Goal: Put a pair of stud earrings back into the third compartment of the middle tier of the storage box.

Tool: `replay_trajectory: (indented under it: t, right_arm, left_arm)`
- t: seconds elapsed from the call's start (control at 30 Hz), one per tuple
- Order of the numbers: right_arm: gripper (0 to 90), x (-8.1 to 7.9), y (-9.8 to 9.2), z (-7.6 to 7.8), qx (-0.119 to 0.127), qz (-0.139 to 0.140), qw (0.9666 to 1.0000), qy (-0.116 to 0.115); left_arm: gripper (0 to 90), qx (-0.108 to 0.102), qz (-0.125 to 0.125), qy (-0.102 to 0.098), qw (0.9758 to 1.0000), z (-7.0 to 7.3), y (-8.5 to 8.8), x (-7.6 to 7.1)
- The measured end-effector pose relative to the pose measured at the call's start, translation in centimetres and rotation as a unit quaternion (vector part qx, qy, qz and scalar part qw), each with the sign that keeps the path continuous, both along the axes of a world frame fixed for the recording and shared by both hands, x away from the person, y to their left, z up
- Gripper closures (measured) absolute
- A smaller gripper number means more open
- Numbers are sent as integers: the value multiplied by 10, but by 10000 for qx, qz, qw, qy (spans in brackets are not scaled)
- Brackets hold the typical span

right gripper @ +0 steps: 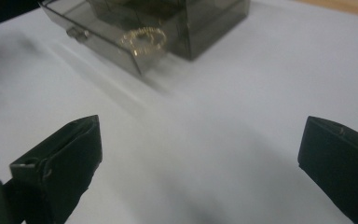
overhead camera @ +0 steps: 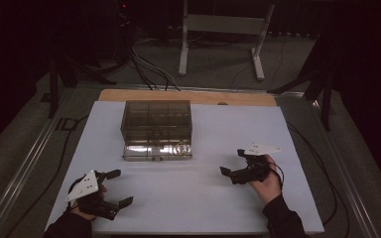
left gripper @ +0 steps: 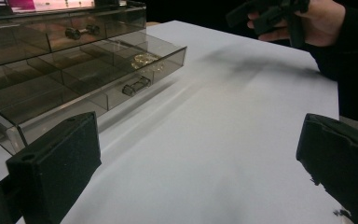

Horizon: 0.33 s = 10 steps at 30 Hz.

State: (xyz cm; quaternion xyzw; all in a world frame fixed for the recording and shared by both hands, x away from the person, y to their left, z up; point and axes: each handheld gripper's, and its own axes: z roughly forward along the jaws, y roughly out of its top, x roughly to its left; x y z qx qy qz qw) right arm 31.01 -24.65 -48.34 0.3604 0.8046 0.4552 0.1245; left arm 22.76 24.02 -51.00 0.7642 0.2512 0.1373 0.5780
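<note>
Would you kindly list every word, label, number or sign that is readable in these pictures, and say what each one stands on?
"ID": large pale letters on the grey floor strip left of the table in the high view; the marking is cut off there, so more may follow.
No print can be read on the smoky clear drawer box, on its open drawer, on the gold ring in it, or on the left gripper and right gripper.

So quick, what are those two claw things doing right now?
Left gripper: open, holding nothing, above the white table.
Right gripper: open, holding nothing, facing the open drawer.
</note>
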Motion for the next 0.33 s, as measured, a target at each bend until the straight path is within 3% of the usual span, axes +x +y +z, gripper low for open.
replay_trajectory:
  t: [0.33]
  right_arm:
    - [0, -29, -35, -14, 44, -265, 9996, 18]
  left_arm:
    - [6, 15, 8, 3, 10000, 0, -1, 0]
